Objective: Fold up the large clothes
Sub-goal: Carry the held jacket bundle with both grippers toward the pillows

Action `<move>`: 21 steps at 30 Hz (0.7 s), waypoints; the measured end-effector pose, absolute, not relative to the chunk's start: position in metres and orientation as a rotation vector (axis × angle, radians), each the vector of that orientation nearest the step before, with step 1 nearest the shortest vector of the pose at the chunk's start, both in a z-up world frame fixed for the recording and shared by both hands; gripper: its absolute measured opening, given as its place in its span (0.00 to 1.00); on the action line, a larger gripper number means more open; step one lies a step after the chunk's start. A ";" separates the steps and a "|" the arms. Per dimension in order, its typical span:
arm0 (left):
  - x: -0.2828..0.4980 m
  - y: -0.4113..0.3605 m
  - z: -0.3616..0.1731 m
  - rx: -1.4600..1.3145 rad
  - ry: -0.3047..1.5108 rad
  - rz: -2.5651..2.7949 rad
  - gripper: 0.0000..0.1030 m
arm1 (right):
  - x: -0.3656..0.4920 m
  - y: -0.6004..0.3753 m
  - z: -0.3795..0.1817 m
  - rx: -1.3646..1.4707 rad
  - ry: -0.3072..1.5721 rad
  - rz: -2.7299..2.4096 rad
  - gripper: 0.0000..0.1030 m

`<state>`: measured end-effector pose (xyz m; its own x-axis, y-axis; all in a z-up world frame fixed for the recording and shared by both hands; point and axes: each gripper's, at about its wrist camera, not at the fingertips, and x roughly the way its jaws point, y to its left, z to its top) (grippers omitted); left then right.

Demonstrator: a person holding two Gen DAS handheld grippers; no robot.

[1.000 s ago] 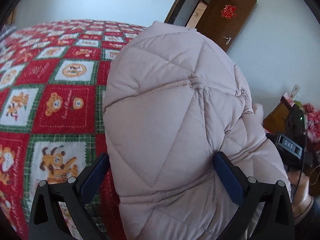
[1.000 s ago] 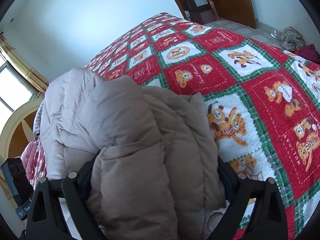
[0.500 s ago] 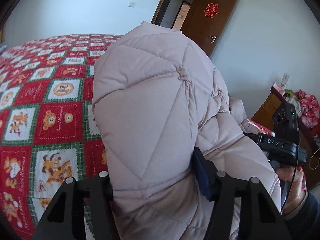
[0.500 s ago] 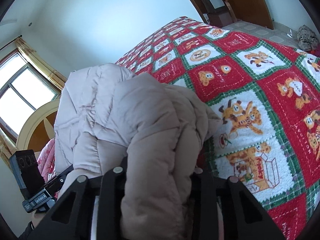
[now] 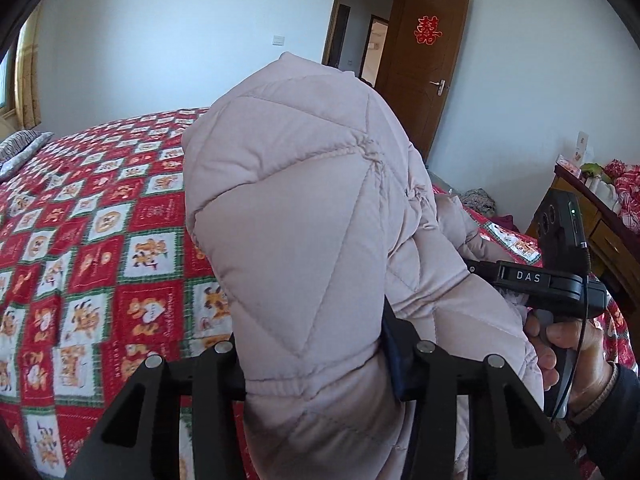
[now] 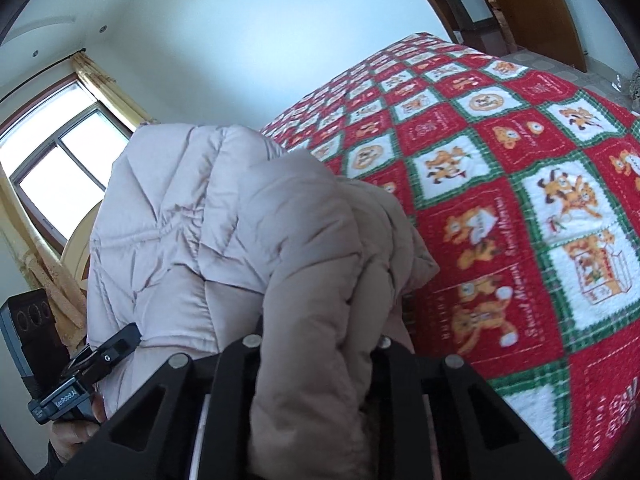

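A pale pink quilted puffer jacket [image 5: 296, 208] fills the middle of both views, bunched and lifted above the bed. My left gripper [image 5: 316, 356] is shut on a thick fold of it. My right gripper [image 6: 316, 348] is shut on another fold of the jacket [image 6: 224, 216]. The right gripper's body with the hand holding it shows at the right of the left wrist view [image 5: 548, 284]. The left gripper's body shows at the lower left of the right wrist view [image 6: 80, 380]. Both sets of fingertips are mostly buried in fabric.
The bed carries a red, green and white cartoon-patterned blanket [image 5: 92, 248], also seen in the right wrist view [image 6: 520, 208]. A brown door [image 5: 428, 72] stands open at the back. A wooden dresser [image 5: 600, 224] is at the right. A window [image 6: 56, 164] is at the left.
Both grippers have closed from wide open onto folds of the jacket. The jacket has been raised higher off the bed and both views have tilted upward.
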<state>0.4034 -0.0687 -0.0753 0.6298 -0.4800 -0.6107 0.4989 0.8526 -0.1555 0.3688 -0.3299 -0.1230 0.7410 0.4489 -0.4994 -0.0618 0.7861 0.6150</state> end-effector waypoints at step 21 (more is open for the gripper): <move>0.315 0.123 -0.055 -0.056 0.642 -0.308 0.47 | 0.379 -0.131 -0.096 0.473 0.734 0.604 0.22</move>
